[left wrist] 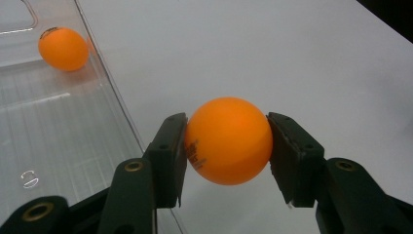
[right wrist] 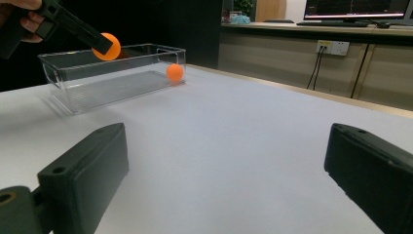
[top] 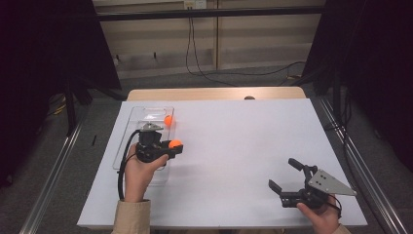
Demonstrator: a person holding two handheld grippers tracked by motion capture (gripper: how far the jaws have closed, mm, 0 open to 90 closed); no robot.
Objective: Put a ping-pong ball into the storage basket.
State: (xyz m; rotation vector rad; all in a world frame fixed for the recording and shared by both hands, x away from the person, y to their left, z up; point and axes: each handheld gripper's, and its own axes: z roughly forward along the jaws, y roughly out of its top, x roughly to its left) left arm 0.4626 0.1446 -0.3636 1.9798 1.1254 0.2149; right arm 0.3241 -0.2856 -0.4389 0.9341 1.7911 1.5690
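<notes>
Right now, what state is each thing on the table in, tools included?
Left tool: shut on the held ball, raised beside the clear bin's rim.
Held ball: orange, clamped between both pads, off the table.
Second ball: resting inside the bin, at its far end.
Clear bin: upright, open-topped.
Right tool: open, holding nothing.

Orange ball (left wrist: 228, 141) (plain) in claw (left wrist: 228, 146)

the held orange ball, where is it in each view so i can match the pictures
High view: the held orange ball sits left of centre, at the tip of the left gripper, by the clear bin's right wall.
Left gripper view: centre, clamped between the two black jaws.
Right gripper view: upper left, above the bin's near rim.
Shared landmark: the second orange ball lying inside the bin's far end.
</notes>
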